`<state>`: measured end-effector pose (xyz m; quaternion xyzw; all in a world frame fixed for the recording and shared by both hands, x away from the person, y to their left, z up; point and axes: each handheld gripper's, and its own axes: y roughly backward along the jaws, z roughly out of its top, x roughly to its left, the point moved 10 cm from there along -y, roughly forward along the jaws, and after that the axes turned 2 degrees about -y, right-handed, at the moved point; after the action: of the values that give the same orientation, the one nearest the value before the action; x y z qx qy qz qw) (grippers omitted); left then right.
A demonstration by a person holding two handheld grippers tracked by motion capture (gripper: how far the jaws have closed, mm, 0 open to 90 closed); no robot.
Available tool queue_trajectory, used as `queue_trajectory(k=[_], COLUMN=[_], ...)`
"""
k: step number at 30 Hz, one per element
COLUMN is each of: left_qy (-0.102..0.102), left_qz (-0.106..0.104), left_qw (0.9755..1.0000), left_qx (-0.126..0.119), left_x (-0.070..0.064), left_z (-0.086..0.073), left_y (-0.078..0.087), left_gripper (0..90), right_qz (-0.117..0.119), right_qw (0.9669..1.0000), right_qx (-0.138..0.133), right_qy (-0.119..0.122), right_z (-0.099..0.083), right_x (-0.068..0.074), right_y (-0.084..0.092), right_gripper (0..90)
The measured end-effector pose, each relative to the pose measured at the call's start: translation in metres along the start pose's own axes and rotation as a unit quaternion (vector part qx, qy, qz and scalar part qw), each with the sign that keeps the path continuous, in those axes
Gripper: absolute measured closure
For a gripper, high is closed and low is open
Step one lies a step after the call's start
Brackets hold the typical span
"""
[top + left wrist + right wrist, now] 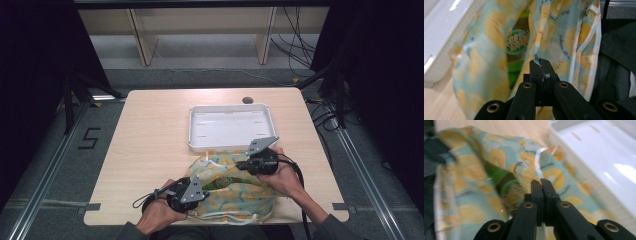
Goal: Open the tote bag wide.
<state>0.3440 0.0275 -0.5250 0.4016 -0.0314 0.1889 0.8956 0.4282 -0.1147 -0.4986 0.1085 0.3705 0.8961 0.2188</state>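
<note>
Both claws pinch the bag's mouth edges, left claw at 7 o'clock, right claw at 1, to spread it and bare the green packet

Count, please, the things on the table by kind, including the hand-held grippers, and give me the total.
Patterned cloth bag: 1
Green packet inside the bag: 1
White tray: 1
Hand-held grippers: 2, the left hand-held gripper and the right hand-held gripper, each shut on the bag's cloth at its opening
Total: 5
</note>
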Motion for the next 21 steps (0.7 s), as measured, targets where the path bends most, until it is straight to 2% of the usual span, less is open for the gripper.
queue_trajectory(k=[5,7,8,10,12,13,14,15,16,19,21], left_qy=[-0.007,-0.007,-0.014,-0.013,-0.017,-0.027,-0.019,-0.024,-0.021,-0.032,-0.016], left_qz=[-0.018,-0.027,-0.029,-0.036,-0.046,-0.046,-0.050,-0.052,-0.052,-0.052,-0.052], left_qw=[0.9995,0.9991,0.9988,0.9984,0.9976,0.9973,0.9971,0.9968,0.9968,0.9966,0.9972], left_qx=[0.026,0.032,0.037,0.040,0.048,0.051,0.053,0.056,0.057,0.055,0.052], left_x=[-0.009,-0.013,-0.015,-0.019,-0.024,-0.024,-0.027,-0.028,-0.030,-0.029,-0.028], left_z=[-0.014,-0.017,-0.018,-0.019,-0.021,-0.022,-0.023,-0.024,-0.024,-0.022,-0.020], left_y=[-0.005,-0.008,-0.009,-0.012,-0.014,-0.015,-0.016,-0.017,-0.018,-0.018,-0.017], left_gripper=[89.6,89.6,89.6,89.6,89.6,89.6,89.6,89.6,89.6,89.5,89.3], right_qz=[-0.045,-0.050,-0.055,-0.070,-0.086,-0.088,-0.090,-0.093,-0.097,-0.096,-0.097], right_qw=[0.9989,0.9986,0.9983,0.9973,0.9959,0.9955,0.9953,0.9948,0.9944,0.9947,0.9947], right_qx=[-0.003,-0.001,0.005,-0.004,0.000,0.005,0.009,0.005,0.002,0.009,0.016], right_qy=[-0.009,-0.016,-0.018,-0.024,-0.028,-0.035,-0.035,-0.041,-0.041,-0.034,-0.031], right_z=[0.008,0.010,0.009,0.011,0.011,0.010,0.010,0.010,0.010,0.008,0.008], right_x=[-0.038,-0.050,-0.056,-0.071,-0.084,-0.087,-0.091,-0.094,-0.098,-0.105,-0.105], right_y=[-0.005,-0.005,-0.005,-0.008,-0.010,-0.011,-0.012,-0.013,-0.016,-0.020,-0.022], right_gripper=[90.0,90.0,90.0,90.0,90.0,90.0,90.0,90.0,90.0,90.0,90.0])
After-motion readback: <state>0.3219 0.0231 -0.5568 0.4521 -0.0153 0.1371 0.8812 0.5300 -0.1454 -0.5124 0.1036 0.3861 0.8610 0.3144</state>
